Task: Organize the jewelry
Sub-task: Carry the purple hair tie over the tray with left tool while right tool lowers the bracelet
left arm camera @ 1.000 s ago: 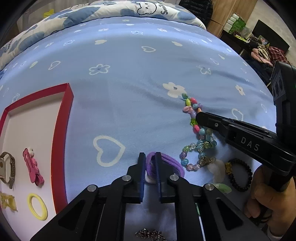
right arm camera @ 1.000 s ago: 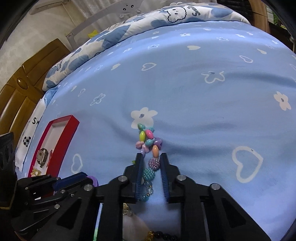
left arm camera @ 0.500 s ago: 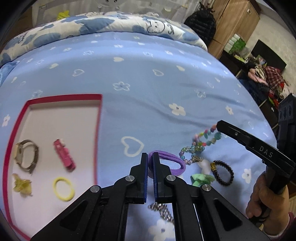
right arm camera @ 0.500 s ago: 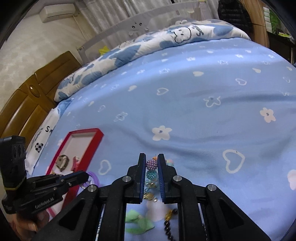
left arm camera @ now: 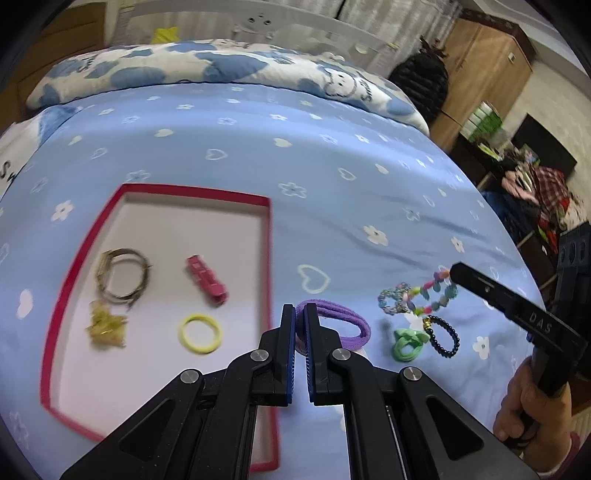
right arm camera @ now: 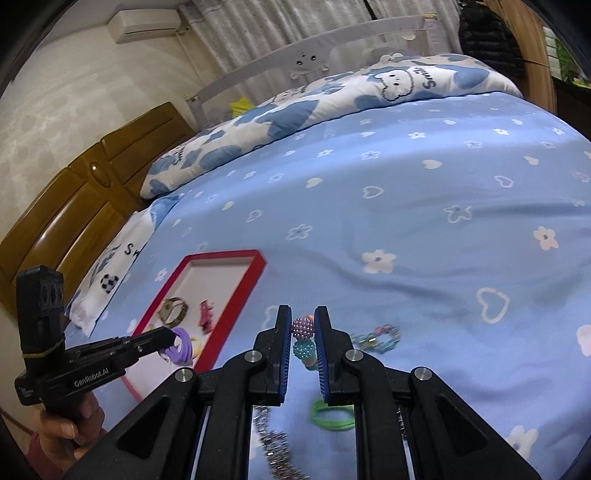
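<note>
Left gripper (left arm camera: 300,314) clamps purple fabric hair tie (left arm camera: 341,320), lower centre. Right gripper (right arm camera: 303,328) pinches multicoloured beaded bracelet (right arm camera: 303,334), both lifted off blue bedsheet (left arm camera: 332,177). Next, likely: carry to red-rimmed tray (left arm camera: 266,258), frame left; release.

This is a bedroom in a home. A bed (right arm camera: 424,206) fills most of the room, spread with a light blue sheet printed with white hearts and flowers, and a blue and white cartoon quilt (right arm camera: 332,96) lies bunched along its far side. A wooden headboard (right arm camera: 81,195) stands at one end, an air conditioner (right arm camera: 147,20) hangs high on the wall, and a wooden wardrobe (left arm camera: 484,74) stands beside cluttered clothes (left arm camera: 546,188).
</note>
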Action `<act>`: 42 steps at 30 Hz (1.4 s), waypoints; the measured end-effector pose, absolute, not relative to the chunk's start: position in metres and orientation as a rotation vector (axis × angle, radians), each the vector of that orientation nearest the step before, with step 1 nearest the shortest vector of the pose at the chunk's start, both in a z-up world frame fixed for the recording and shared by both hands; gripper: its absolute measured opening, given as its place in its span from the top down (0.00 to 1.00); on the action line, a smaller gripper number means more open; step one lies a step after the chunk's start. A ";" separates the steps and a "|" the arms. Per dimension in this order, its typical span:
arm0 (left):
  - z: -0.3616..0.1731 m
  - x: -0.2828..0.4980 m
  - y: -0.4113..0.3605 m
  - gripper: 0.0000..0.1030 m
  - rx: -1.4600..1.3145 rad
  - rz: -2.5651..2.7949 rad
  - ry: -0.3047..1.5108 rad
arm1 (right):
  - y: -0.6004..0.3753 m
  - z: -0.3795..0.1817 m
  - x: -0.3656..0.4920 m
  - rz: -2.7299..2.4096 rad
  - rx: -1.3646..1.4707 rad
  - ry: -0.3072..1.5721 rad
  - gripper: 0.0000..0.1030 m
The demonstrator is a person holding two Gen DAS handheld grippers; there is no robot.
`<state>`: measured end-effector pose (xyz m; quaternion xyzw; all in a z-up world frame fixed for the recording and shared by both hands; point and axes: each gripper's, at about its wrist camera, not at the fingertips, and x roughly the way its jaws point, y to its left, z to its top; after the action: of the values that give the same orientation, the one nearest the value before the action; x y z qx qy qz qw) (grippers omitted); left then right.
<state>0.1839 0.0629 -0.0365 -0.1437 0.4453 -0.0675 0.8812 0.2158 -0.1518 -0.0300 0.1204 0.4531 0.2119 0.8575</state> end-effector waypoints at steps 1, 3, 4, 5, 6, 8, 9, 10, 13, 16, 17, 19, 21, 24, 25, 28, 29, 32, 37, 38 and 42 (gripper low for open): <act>-0.035 0.179 0.069 0.97 -0.307 -0.132 0.923 | -0.147 -0.029 0.214 0.456 0.250 0.953 0.88; -0.032 0.171 0.080 0.97 -0.320 -0.116 0.917 | -0.135 -0.028 0.209 0.483 0.244 0.960 0.88; -0.031 0.166 0.086 0.97 -0.327 -0.106 0.912 | -0.131 -0.028 0.207 0.492 0.241 0.961 0.88; -0.030 0.161 0.091 0.97 -0.333 -0.097 0.909 | -0.124 -0.027 0.205 0.505 0.235 0.962 0.88; -0.029 0.159 0.094 0.97 -0.336 -0.092 0.908 | -0.119 -0.026 0.203 0.514 0.231 0.962 0.88; -0.028 0.150 0.105 0.97 -0.345 -0.071 0.903 | -0.106 -0.025 0.200 0.541 0.222 0.964 0.88; -0.028 0.148 0.109 0.97 -0.349 -0.065 0.904 | -0.100 -0.025 0.199 0.555 0.220 0.967 0.88; -0.028 0.145 0.113 0.97 -0.354 -0.058 0.903 | -0.095 -0.025 0.198 0.565 0.217 0.969 0.88; -0.027 0.135 0.128 0.97 -0.368 -0.031 0.900 | -0.077 -0.025 0.194 0.602 0.204 0.975 0.88; -0.026 0.127 0.140 0.97 -0.383 -0.002 0.896 | -0.061 -0.025 0.191 0.636 0.202 0.982 0.88; -0.026 0.125 0.144 0.97 -0.388 0.005 0.896 | -0.056 -0.024 0.190 0.647 0.204 0.983 0.88; -0.025 0.120 0.152 0.97 -0.398 0.026 0.892 | -0.044 -0.023 0.189 0.670 0.200 0.982 0.88; -0.025 0.117 0.159 0.97 -0.406 0.043 0.892 | -0.033 -0.021 0.187 0.695 0.196 0.982 0.88; -0.027 0.113 0.169 0.97 -0.415 0.068 0.894 | -0.015 -0.021 0.185 0.731 0.187 0.985 0.88; -0.028 0.112 0.171 0.97 -0.417 0.077 0.896 | -0.009 -0.021 0.184 0.739 0.183 0.987 0.88; -0.034 0.115 0.177 0.97 -0.413 0.103 0.912 | 0.009 -0.025 0.183 0.771 0.177 1.000 0.88; -0.037 0.115 0.178 0.97 -0.413 0.110 0.919 | 0.015 -0.027 0.182 0.781 0.175 1.006 0.88; -0.046 0.121 0.180 0.97 -0.411 0.125 0.941 | 0.032 -0.033 0.182 0.804 0.163 1.021 0.88; -0.061 0.134 0.184 0.97 -0.406 0.151 0.969 | 0.050 -0.049 0.185 0.819 0.148 1.055 0.88; -0.064 0.137 0.184 0.97 -0.407 0.156 0.973 | 0.052 -0.053 0.187 0.814 0.142 1.062 0.88; -0.073 0.146 0.188 0.97 -0.399 0.164 0.986 | 0.049 -0.071 0.193 0.781 0.131 1.099 0.88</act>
<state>0.1465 0.1877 -0.0732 -0.1901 0.4698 0.0782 0.8585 0.1935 0.0487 -0.0710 0.0607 0.5084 0.3615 0.7792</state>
